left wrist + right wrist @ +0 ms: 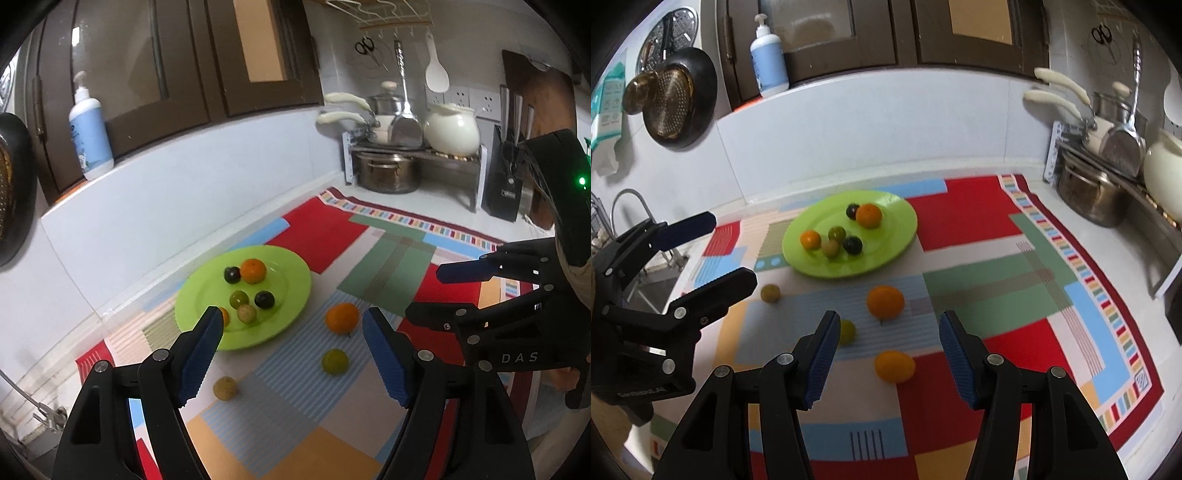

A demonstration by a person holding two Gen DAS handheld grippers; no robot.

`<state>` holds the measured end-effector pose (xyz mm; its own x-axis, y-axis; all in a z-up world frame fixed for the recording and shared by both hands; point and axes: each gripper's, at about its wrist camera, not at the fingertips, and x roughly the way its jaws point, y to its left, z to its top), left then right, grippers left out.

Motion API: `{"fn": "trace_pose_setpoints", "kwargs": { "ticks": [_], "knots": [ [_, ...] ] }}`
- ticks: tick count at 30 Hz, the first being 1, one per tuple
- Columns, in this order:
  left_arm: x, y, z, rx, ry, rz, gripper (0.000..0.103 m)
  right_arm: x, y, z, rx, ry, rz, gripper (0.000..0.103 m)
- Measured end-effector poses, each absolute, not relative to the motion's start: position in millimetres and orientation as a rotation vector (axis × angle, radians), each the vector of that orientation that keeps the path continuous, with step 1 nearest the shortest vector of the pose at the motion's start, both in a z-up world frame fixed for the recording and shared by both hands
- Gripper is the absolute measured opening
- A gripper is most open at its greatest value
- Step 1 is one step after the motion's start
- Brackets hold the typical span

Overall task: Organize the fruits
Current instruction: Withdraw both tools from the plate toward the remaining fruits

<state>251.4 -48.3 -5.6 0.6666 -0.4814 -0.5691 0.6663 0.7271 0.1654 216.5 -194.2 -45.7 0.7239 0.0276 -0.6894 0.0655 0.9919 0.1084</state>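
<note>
A green plate (295, 280) (897, 225) on the patchwork mat carries several small fruits, among them an orange (253, 270) and two dark plums. Loose on the mat lie a large orange (342, 318) (885, 302), a green fruit (335, 362) (849, 330), a tan fruit (225, 388) (770, 293) and a yellow-orange fruit (894, 366). My left gripper (292, 314) (733, 251) hangs open above the mat, nothing between its blue pads. My right gripper (889, 319) (424, 293) is open too, over the yellow-orange fruit, touching nothing.
A pot rack (413, 162) with pans and a white kettle stands at the back right, beside a knife block (506, 184). A soap bottle (90, 136) sits on the window ledge. A sink with a faucet (628, 206) lies left of the mat.
</note>
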Motion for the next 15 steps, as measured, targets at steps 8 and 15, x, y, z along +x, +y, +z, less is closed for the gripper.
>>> {"fn": "trace_pose_setpoints", "kwargs": {
  "ticks": [8,15],
  "knots": [
    [251,-49,-34,0.422,0.562,-0.711,0.077,210,-189,-63,0.091,0.772,-0.051,0.057],
    [255,-57,-58,0.464,0.585,-0.768,0.077,212,-184,-79,0.08,0.802,-0.04,0.057]
  ]
}}
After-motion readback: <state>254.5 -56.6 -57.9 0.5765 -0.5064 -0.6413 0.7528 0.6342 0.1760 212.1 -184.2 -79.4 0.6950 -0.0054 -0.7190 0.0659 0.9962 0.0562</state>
